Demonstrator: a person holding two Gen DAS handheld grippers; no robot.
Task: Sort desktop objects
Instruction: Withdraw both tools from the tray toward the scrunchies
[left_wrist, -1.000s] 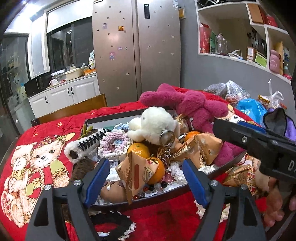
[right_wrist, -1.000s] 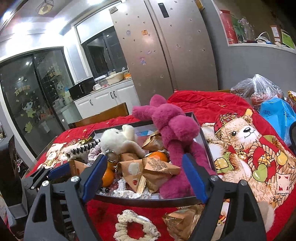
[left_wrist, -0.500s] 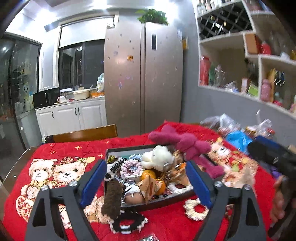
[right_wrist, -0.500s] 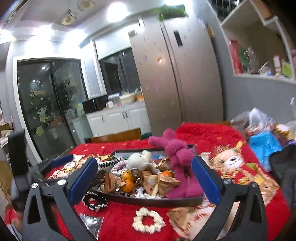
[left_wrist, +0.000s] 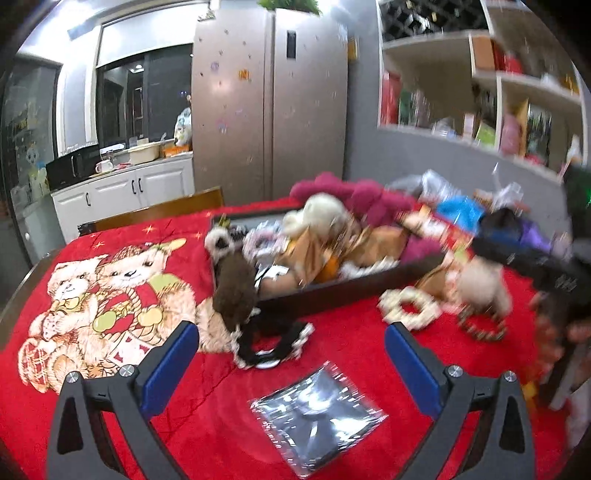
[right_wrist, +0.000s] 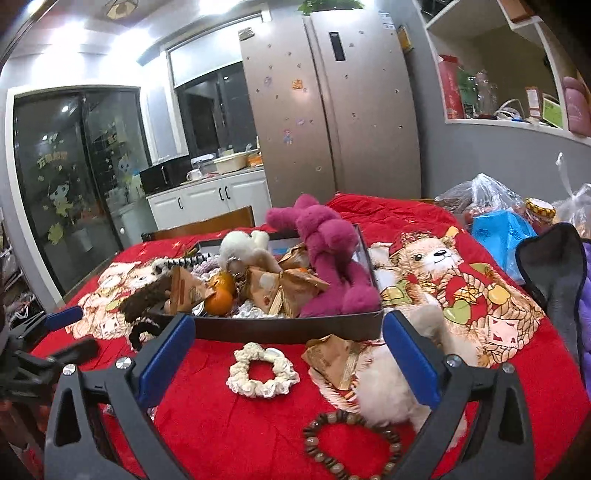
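A steel double-door fridge (right_wrist: 332, 110) stands between white kitchen cabinets (right_wrist: 207, 199) and grey-walled open shelves (right_wrist: 517, 74).

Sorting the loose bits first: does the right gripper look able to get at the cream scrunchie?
Probably yes. The cream scrunchie lies alone on the red cloth before the tray, ahead of the empty right gripper, whose jaws stand wide.

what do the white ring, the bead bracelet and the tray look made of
White ring: soft ruffled fabric, likely a cloth scrunchie, matte. Bead bracelet: round brown beads with a dull sheen, probably wood, though stone is possible. Tray: dark, smooth, rigid wall; plastic or lacquered wood, unclear which.
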